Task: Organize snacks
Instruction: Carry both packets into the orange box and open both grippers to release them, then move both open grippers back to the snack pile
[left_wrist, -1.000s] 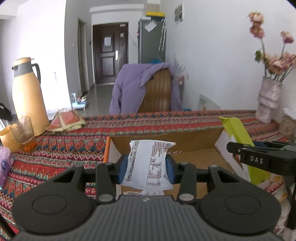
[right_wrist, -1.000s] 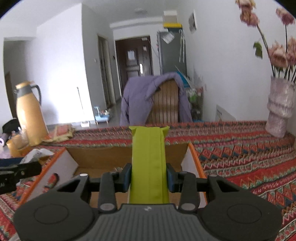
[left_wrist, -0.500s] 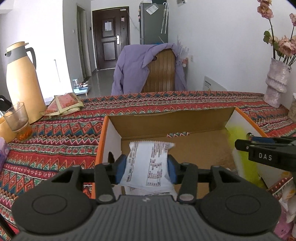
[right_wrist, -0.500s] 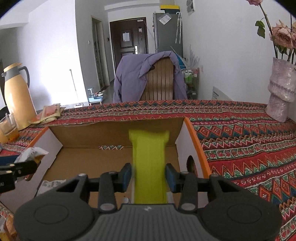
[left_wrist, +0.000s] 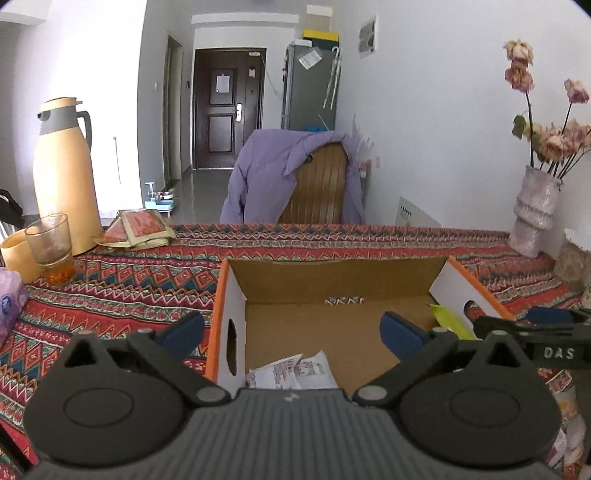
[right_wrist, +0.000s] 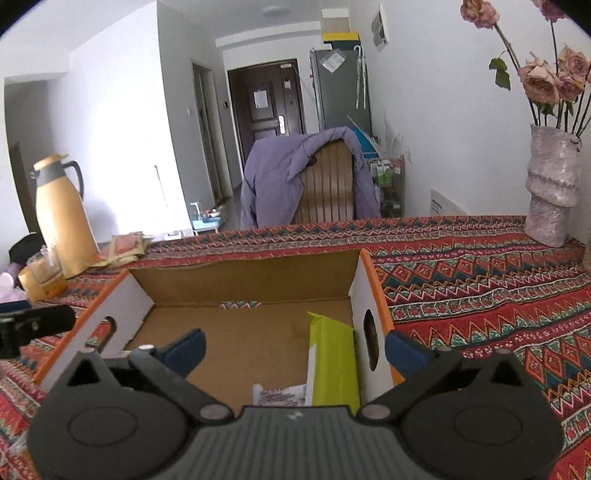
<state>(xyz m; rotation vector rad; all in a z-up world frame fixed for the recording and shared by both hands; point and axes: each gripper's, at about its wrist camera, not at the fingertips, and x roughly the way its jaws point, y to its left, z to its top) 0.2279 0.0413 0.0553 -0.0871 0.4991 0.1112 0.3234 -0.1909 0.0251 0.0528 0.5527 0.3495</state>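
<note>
White snack pkt (left_wrist: 295, 373) w/ dark print is lying flat on the floor of the cardboard box (left_wrist: 332, 275), near the box's front-left corner, partly hidden behind the left tongs' body. Green snack pkt (right_wrist: 334, 362) is lying in the same box along the right wall, just beside the wall's oval handle hole; in the left view only its far tip is showing. A second bit of printed white wrapper is peeking out beside the green one in the right view; prob. the same white pkt, can't tell for sure.

Left tongs (left_wrist: 291, 328) are hanging above the box's front edge, jaws opening wide, nothing betw. them — the white pkt is sitting below, not touched. Right tongs (right_wrist: 295, 347) are doing the same over the right half: jaws spreading, green pkt under the gap but pads well clear of it.

So the step in hand looks like the drop-off: both snacks are sitting in the box, both tongs letting go. Rest of the box floor is bare.

Next move, as I'm reading it: pulling both tongs back and up past the front edge w/o snagging the box walls, then going for more snacks. Some wrappers are showing at the surface's near-right edge in the left view, blurry, so type unclear.

Box is sitting mid-surface on the patterned cloth (right_wrist: 480, 280); thermos (left_wrist: 64, 177) and glass (left_wrist: 50, 247) near the far-left corner, vase (right_wrist: 552, 188) far-right.
</note>
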